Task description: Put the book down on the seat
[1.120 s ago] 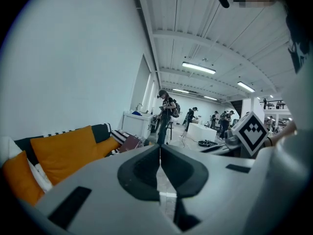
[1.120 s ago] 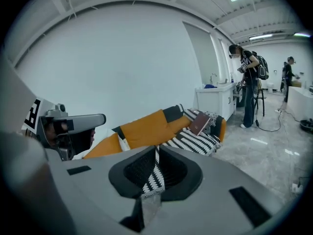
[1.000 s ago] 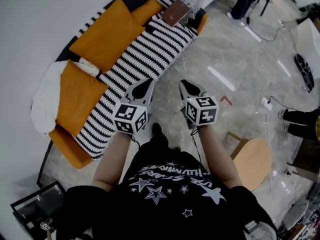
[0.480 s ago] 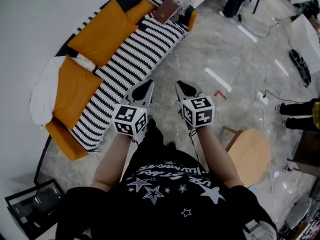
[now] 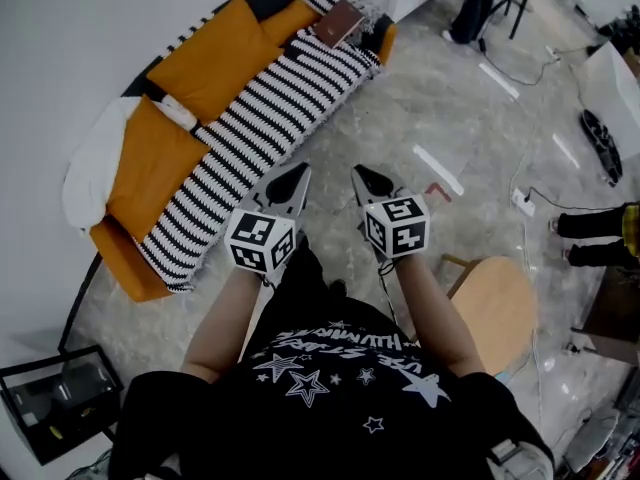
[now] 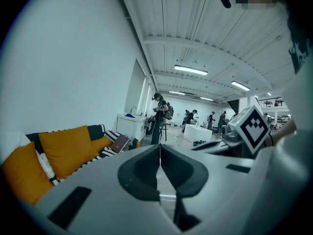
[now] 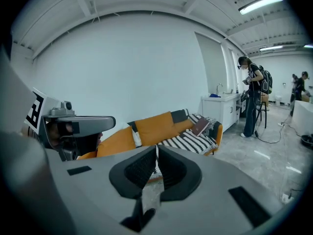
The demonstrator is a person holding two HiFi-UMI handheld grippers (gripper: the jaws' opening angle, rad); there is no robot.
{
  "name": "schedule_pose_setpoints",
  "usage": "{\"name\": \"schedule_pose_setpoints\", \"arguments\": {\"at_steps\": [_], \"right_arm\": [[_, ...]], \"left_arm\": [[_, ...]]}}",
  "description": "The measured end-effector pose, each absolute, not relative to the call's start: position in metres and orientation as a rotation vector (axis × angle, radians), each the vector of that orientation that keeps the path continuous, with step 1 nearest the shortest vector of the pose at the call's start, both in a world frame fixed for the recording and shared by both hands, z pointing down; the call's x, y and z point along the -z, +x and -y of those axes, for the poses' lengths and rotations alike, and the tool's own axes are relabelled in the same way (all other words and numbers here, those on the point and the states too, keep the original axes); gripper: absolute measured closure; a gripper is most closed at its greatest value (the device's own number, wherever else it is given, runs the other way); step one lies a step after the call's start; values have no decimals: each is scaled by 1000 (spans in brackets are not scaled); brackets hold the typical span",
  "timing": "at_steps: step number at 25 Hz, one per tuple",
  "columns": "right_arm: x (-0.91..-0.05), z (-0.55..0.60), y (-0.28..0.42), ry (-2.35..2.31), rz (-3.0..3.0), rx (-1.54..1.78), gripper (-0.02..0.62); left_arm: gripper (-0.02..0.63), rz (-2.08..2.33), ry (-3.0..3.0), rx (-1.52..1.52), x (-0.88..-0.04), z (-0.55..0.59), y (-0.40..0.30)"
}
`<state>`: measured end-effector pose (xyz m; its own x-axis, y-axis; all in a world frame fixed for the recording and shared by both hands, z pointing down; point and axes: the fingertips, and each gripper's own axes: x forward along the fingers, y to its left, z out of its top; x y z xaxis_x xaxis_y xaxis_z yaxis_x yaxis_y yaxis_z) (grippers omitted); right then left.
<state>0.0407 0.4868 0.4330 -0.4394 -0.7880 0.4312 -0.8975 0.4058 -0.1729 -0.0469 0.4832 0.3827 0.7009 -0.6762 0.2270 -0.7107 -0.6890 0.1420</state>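
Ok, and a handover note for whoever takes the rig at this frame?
Left gripper: jaws shut, empty.
Right gripper: jaws shut, empty.
Both are held over the floor, apart from the sofa.
Book: at the sofa's far end on the striped seat, one edge propped up, it seems.
Done: book is on the sofa, released.
Left: probably nothing; check that it rests steady.

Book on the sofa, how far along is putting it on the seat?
Seemingly done: the book rests at the sofa's far end, propped against the armrest. In hand: nothing; the left hand-held gripper and right hand-held gripper are shut, empty, away from the sofa. Left: nothing evident.
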Motion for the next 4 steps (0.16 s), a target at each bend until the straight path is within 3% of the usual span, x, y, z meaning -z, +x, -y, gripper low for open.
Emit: {"name": "schedule_pose_setpoints", "arguments": {"at_steps": [4], "right_arm": [[-431, -496, 41, 1468, 2390, -556, 561]], "left_arm": [[594, 1118, 2688, -229, -381, -491, -46]]}}
